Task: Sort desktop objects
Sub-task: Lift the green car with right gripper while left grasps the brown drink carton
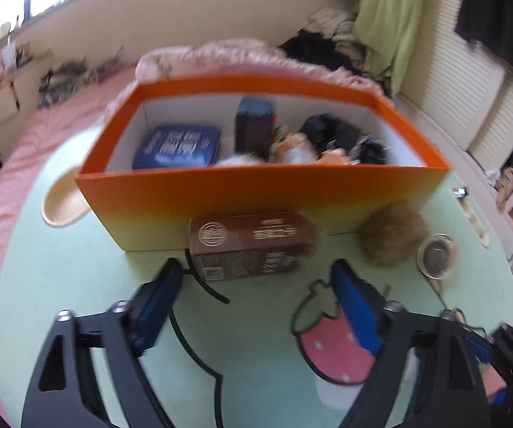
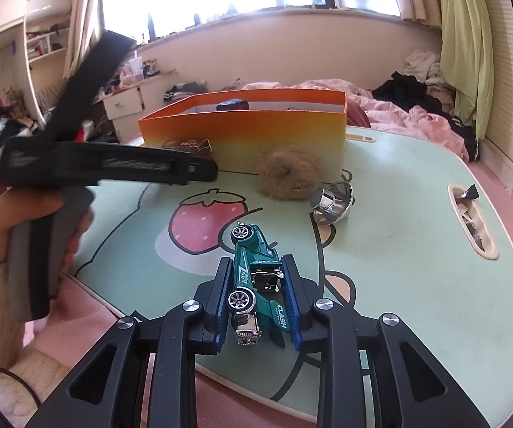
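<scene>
An orange box (image 1: 256, 192) stands on the green table and holds a blue tin (image 1: 178, 146), a dark carton and several soft items. A brown carton (image 1: 245, 246) lies on its side against the box front. My left gripper (image 1: 256, 271) is open and empty, hovering just in front of the brown carton. My right gripper (image 2: 256, 267) is shut on a green toy car (image 2: 256, 278), held on its side above the table's near edge. The orange box (image 2: 249, 135) shows beyond it, and the left gripper (image 2: 199, 171) reaches in from the left.
A tan fur ball (image 1: 392, 235) and a shiny metal cup (image 1: 436, 255) lie right of the brown carton. A black cable (image 1: 192, 342) runs across the table. The table has a strawberry print (image 2: 206, 221). A pink bed lies behind.
</scene>
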